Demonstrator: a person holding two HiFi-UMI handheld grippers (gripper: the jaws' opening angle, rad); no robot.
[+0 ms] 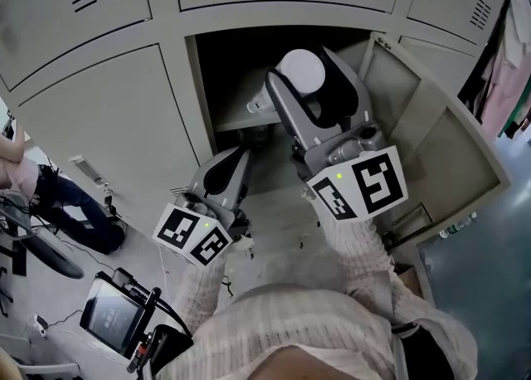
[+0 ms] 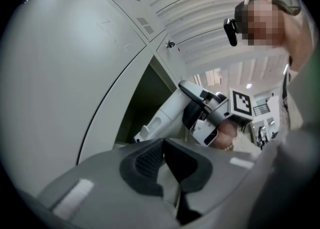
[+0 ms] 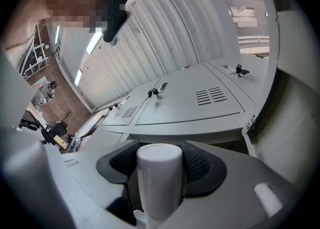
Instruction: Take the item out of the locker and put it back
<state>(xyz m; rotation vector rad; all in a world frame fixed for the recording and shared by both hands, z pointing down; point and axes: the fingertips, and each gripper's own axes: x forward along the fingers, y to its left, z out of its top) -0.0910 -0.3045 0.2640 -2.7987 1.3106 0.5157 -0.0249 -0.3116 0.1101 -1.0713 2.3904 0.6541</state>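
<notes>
A white spray bottle (image 1: 300, 71) is clamped between the pads of my right gripper (image 1: 311, 80), which holds it at the mouth of the open locker (image 1: 241, 63). The bottle's flat end points up out of the jaws and its nozzle points left. In the right gripper view the bottle (image 3: 159, 183) stands between both black pads (image 3: 199, 165). My left gripper (image 1: 235, 163) hangs lower and to the left, below the locker opening, shut and empty. From the left gripper view, its pads (image 2: 150, 160) meet at the tips, and the bottle (image 2: 160, 118) shows beyond them.
The locker door (image 1: 431, 138) swings open to the right. A shelf (image 1: 236, 121) crosses the dark compartment. Closed lockers (image 1: 99, 113) surround it. A seated person (image 1: 50, 196) is at the left, a screen device (image 1: 112, 316) at the lower left, hanging clothes (image 1: 510, 71) at the right.
</notes>
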